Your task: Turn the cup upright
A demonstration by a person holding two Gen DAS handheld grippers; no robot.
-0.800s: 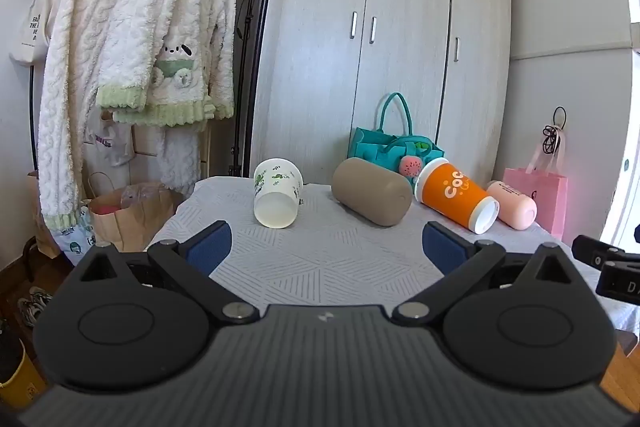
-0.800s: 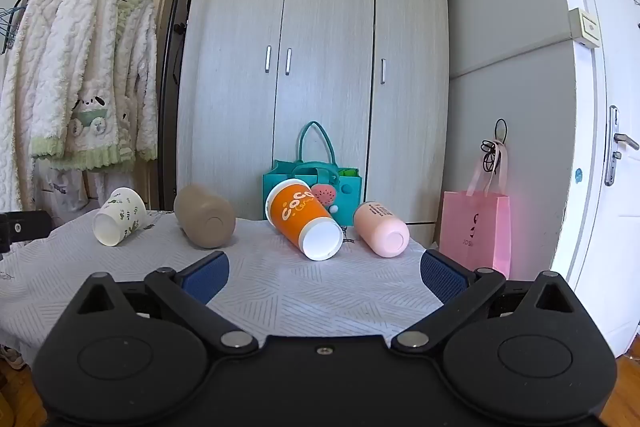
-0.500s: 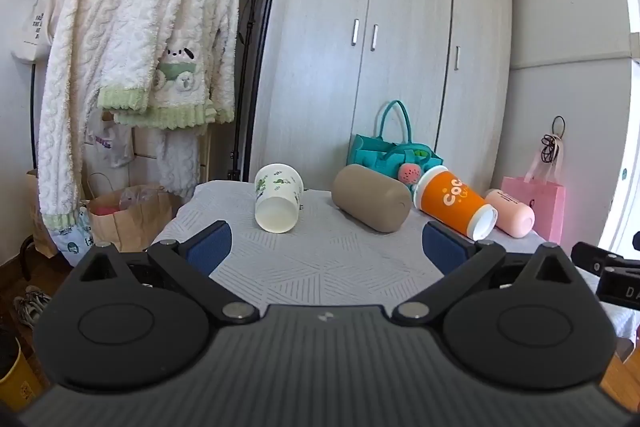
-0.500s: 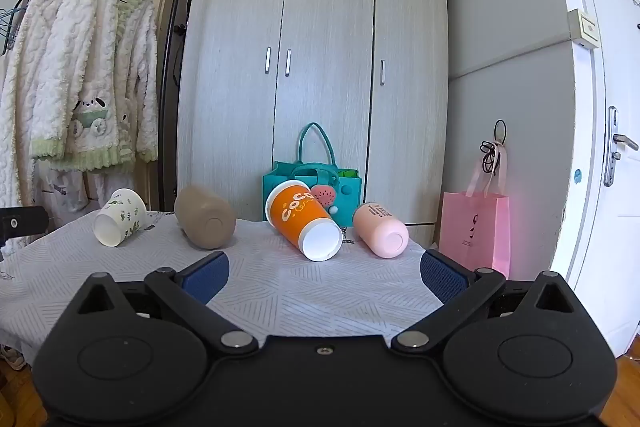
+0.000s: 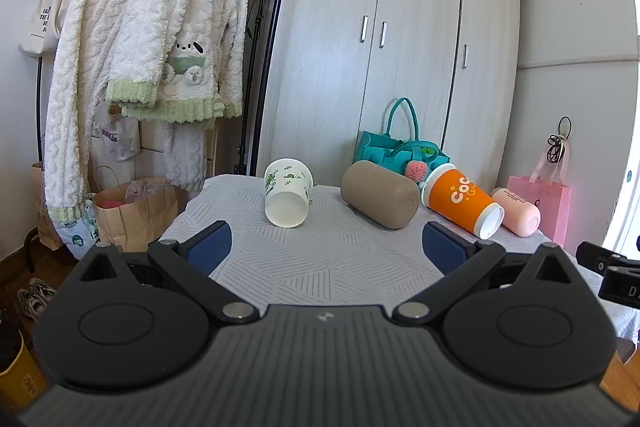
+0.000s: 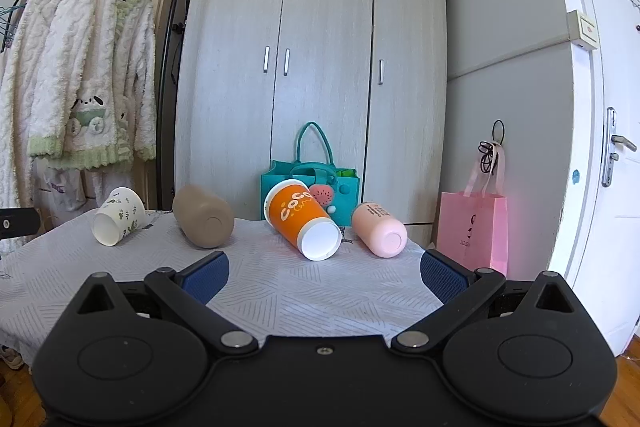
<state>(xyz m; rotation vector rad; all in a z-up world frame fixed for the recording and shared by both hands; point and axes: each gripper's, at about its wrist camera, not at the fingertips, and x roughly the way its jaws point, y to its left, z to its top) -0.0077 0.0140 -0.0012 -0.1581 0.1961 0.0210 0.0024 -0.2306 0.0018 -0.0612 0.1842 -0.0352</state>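
Cups lie on their sides across the far half of a table covered with a pale grey cloth with a line pattern (image 5: 328, 259), all of them beyond both sets of jaws and touched by neither. The left gripper (image 5: 326, 247) has its blue-padded jaws spread wide apart with only cloth between them; the right gripper (image 6: 324, 277) stands the same way, jaws wide and holding nothing.

Ahead of the left jaws, slightly toward the left finger, lies the white paper cup with green leaf prints (image 5: 287, 191), its open mouth turned toward the camera. Just right of it, apart from it, lies the tan matte cylindrical tumbler (image 5: 379, 194).

Straight ahead of the right jaws lies the orange paper cup with a white rim and white lettering (image 6: 302, 219), mouth facing forward and tilted down to the cloth. Toward the right finger, near the orange cup, lies the pale pink tumbler (image 6: 379, 229), its base facing forward.

Past the table's far edge stand a teal felt tote bag (image 6: 310, 179) and a grey three-door wardrobe (image 6: 316, 67).
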